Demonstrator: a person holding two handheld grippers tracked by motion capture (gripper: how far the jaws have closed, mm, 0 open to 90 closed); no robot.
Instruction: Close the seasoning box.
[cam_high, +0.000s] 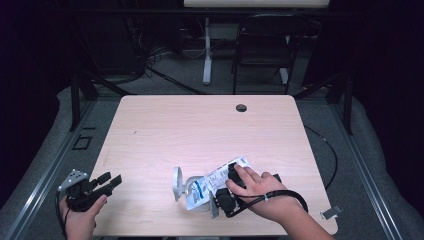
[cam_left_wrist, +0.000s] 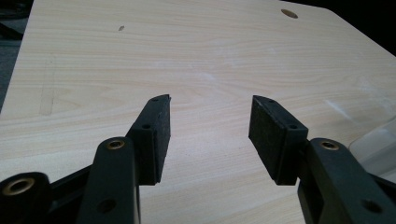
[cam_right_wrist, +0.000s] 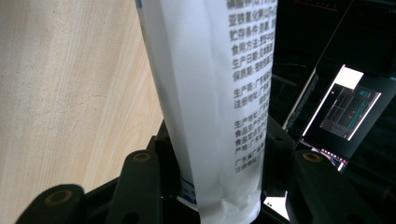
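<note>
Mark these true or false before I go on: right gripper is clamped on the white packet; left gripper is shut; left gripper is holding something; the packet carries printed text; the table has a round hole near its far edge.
1. The right gripper is clamped on the white packet: true.
2. The left gripper is shut: false, its jaws stand apart.
3. The left gripper holds something: false, only bare table lies between its jaws.
4. The packet carries printed text: true.
5. A round hole sits near the table's far edge: true.

My black gripper (cam_right_wrist: 219, 186) holds a white packet (cam_right_wrist: 210, 93) with black print and blue markings. The table (cam_high: 165, 130) is pale wood grain.
</note>
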